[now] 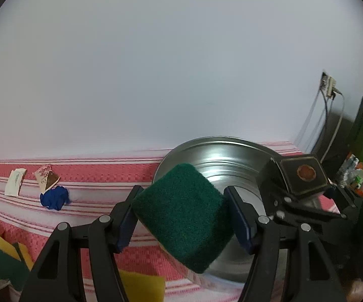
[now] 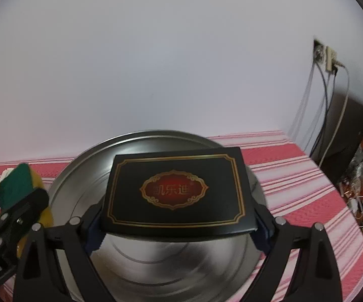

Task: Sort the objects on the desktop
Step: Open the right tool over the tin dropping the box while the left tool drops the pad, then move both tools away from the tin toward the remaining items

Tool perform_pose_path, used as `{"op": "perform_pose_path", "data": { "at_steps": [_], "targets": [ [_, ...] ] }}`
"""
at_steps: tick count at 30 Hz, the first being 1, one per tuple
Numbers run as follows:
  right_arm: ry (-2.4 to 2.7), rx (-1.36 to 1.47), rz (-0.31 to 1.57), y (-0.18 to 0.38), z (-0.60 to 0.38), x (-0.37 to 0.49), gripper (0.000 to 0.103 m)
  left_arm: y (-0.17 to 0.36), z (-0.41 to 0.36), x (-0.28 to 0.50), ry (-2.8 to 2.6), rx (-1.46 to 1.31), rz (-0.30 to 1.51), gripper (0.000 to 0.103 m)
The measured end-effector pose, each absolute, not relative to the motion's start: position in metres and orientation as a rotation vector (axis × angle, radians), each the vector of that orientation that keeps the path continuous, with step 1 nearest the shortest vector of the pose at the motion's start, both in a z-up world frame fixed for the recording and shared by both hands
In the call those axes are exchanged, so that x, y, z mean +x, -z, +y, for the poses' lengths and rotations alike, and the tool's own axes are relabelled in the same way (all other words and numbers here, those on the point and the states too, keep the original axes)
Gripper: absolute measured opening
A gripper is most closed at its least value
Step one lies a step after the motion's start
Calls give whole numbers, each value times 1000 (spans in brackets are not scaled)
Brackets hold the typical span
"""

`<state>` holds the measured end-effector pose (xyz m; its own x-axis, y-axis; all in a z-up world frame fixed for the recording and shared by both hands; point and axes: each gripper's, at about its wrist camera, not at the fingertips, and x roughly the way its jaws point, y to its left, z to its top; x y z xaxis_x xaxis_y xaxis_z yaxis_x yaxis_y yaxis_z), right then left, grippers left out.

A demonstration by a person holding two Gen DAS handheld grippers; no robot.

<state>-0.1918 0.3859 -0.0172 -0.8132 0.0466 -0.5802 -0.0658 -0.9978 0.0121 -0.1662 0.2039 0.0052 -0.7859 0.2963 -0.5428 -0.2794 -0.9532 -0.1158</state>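
Note:
My left gripper [image 1: 182, 201] is shut on a dark green scouring sponge [image 1: 181, 216], tilted, above the left rim of a big steel basin [image 1: 231, 171]. My right gripper [image 2: 179, 217] is shut on a flat black box with a red and gold emblem [image 2: 176, 188], held level over the steel basin [image 2: 156, 271]. In the left wrist view the right gripper [image 1: 306, 186] and its black box [image 1: 303, 173] hang over the basin's right side. In the right wrist view the left gripper [image 2: 23, 193] and the sponge [image 2: 17, 181], green with a yellow back, show at the left edge.
The table wears a red and white striped cloth [image 1: 93, 176]. On it at the left lie a crumpled blue thing [image 1: 55, 198], two torn wrappers [image 1: 15, 182], and more sponges [image 1: 2, 259]. A wall socket with cables [image 2: 330, 58] and clutter [image 2: 362, 188] are at the right.

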Motion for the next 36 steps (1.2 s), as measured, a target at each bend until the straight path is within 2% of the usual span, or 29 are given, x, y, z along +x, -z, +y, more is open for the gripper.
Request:
{"op": "perform_pose_path", "data": {
  "at_steps": [4,8,13,18,23,31,36],
  "targets": [
    [-2920,-930,-2,20,383,-195,94,1,204,-177,-2720,-863,-95,71],
    [-2891,-903,2,17,389,-193,95,7,201,-182,-2732,-911,-166,85],
    [-2918,-818,38,10,391,-183,103,-5,198,-171,-2737,-861,-137,86],
    [-2956,-699,9,5,378,-168,103,-16,189,-145,-2758,-795,-58,87],
    [-2988,-583,-29,0,358,-149,103,-13,167,-124,-2743,-817,-77,87],
    [-2986,-551,-164,-1,318,-108,103,-1,138,-91,-2777,-818,12,87],
    [-2982,-522,-224,-4,294,-76,103,8,118,-73,-2765,-842,-13,87]
  ]
}}
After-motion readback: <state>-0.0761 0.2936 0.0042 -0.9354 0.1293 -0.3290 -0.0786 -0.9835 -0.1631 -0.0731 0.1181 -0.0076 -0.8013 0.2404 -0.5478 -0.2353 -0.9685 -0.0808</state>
